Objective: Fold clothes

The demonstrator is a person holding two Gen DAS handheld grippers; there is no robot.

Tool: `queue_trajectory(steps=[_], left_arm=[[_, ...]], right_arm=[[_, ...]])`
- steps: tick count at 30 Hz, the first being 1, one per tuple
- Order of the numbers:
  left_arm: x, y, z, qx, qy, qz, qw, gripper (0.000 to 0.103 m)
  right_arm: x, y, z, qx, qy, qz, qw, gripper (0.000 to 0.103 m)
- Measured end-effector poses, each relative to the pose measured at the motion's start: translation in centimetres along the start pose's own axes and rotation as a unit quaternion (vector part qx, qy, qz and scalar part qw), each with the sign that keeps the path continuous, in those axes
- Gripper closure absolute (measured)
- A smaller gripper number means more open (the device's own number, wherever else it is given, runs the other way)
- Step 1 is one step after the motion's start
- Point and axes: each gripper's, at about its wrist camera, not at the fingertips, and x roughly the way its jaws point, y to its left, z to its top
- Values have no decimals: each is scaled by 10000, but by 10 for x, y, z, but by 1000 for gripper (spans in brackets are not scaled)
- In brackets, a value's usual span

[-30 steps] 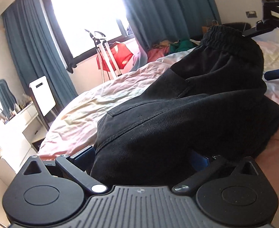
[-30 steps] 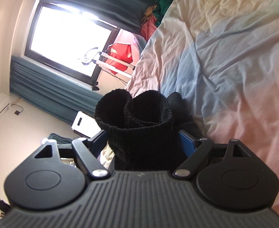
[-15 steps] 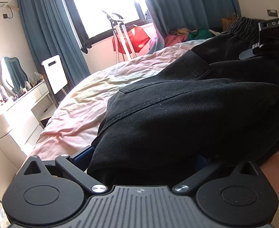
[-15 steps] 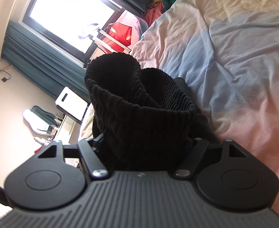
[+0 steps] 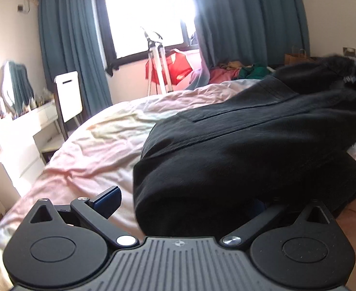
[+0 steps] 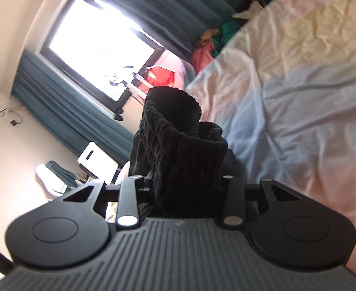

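Black trousers lie bunched on the pastel bed sheet and fill the right half of the left wrist view. My left gripper is open: its left blue pad stands clear of the cloth, while the fold edge covers the right finger. In the right wrist view my right gripper is shut on the trousers' ribbed elastic waistband, which stands up in a bunch above the jaws and hides the fingertips. The waistband end is blurred at the far right of the left wrist view.
A white dresser and a white chair stand left of the bed. A white stand with a red bag is below the window. Loose clothes are piled at the far bedside. Bare sheet spreads right of the right gripper.
The right jaws have closed in on the waistband. The trousers have shifted right relative to the left gripper, opening a gap beside its left pad. The raised waistband end has dropped lower.
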Motion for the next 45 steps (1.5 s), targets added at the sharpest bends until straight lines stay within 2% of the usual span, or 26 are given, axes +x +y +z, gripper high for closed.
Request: queue_trajectory(steps=[1, 3, 5, 6, 8, 10, 11, 12, 14, 18, 20, 22, 23, 27, 32, 34, 36, 37, 39, 41, 45], left_arm=[[5, 10, 0, -302, 184, -34, 9994, 0], [15, 30, -1, -945, 523, -179, 9940, 0], [22, 51, -4, -1664, 802, -480, 9816, 0], [24, 57, -5, -1863, 864, -540, 9772, 0], [25, 65, -7, -2096, 908, -566, 9719, 0], [27, 73, -9, -2295, 951, -585, 9669, 0], [29, 75, -10, -2361, 972, -588, 9651, 0], [31, 78, -10, -2415, 994, -595, 9635, 0], [35, 83, -11, -2514, 1035, -618, 9603, 0], [38, 88, -14, -2661, 1105, -670, 9552, 0], [37, 89, -14, -2698, 1120, -666, 9541, 0], [36, 89, -15, -2757, 1127, -645, 9524, 0], [36, 90, -15, -2805, 1122, -620, 9513, 0], [37, 93, -16, -2905, 1115, -569, 9487, 0], [38, 86, -15, -2722, 1070, -532, 9548, 0], [37, 85, -16, -2723, 1078, -544, 9546, 0], [35, 83, -16, -2695, 1097, -580, 9550, 0], [34, 82, -16, -2681, 1128, -631, 9547, 0], [30, 81, -16, -2681, 1226, -862, 9517, 0], [24, 81, -17, -2651, 1377, -1240, 9463, 0], [11, 78, -16, -2468, 1654, -2179, 9296, 0]], right_arm=[[5, -14, 1, 268, 177, -150, 9994, 60], [12, -35, -3, 697, 359, -189, 9967, 57], [13, -39, -4, 855, 442, -96, 9953, 54], [13, -38, -4, 876, 511, -49, 9948, 50], [13, -35, -4, 822, 660, -9, 9944, 43], [13, -32, -6, 694, 791, -146, 9943, 27], [13, -31, -8, 672, 849, -241, 9938, 16], [14, -31, -10, 666, 907, -327, 9931, 15], [17, -39, -13, 817, 1120, -222, 9901, 15], [31, -47, -20, 947, 1298, -47, 9870, 8], [37, -40, -19, 893, 1517, 177, 9842, 7], [32, -30, -19, 851, 1497, 648, 9829, 7], [32, -29, -20, 816, 1509, 691, 9827, 7], [36, -27, -26, 660, 1596, 641, 9829, 7], [44, -27, -35, 452, 1785, 445, 9819, 8], [46, -24, -38, 265, 1827, 326, 9823, 13], [42, -22, -38, 235, 1803, 256, 9830, 27], [40, -22, -38, 237, 1788, 235, 9833, 29], [36, -21, -38, 228, 1756, 202, 9840, 39], [33, -20, -38, 202, 1718, 185, 9848, 43], [29, -16, -40, 147, 1669, 152, 9857, 46]])
